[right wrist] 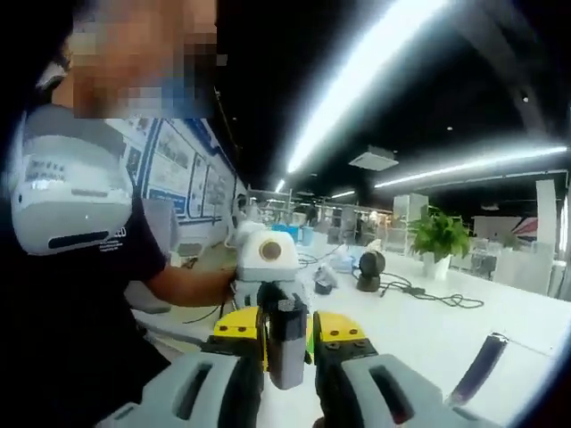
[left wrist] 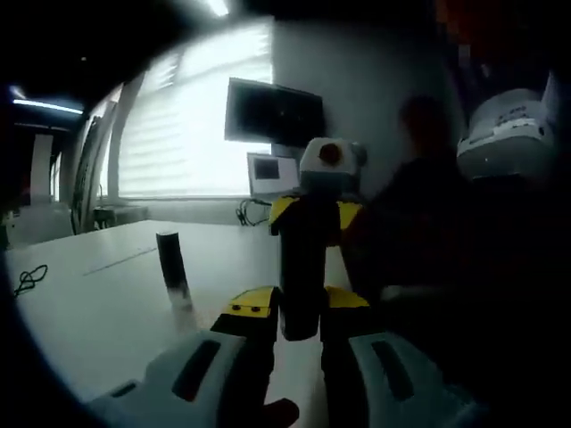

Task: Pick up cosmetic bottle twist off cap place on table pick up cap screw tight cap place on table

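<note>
A dark cosmetic bottle [left wrist: 303, 267] is held in the air between both grippers. My left gripper [left wrist: 299, 303] is shut on its near end, the yellow-tipped jaws pressing its sides. From the opposite side my right gripper [left wrist: 317, 209] grips the far end. In the right gripper view the bottle [right wrist: 287, 348] looks grey with a dark top, clamped in my right gripper [right wrist: 287, 325]. I cannot tell which end carries the cap. A second dark slim tube [left wrist: 171, 267] stands alone on the white table [left wrist: 98, 312], at the lower right [right wrist: 480, 366] in the right gripper view.
A person in dark clothes [left wrist: 419, 223] stands close behind the grippers [right wrist: 71, 312]. A black cable [left wrist: 27, 278] lies at the table's left edge. A monitor [left wrist: 272, 111] and laptop [left wrist: 272, 174] stand at the back. A round black device [right wrist: 370, 267] and cables [right wrist: 437, 296] sit further off.
</note>
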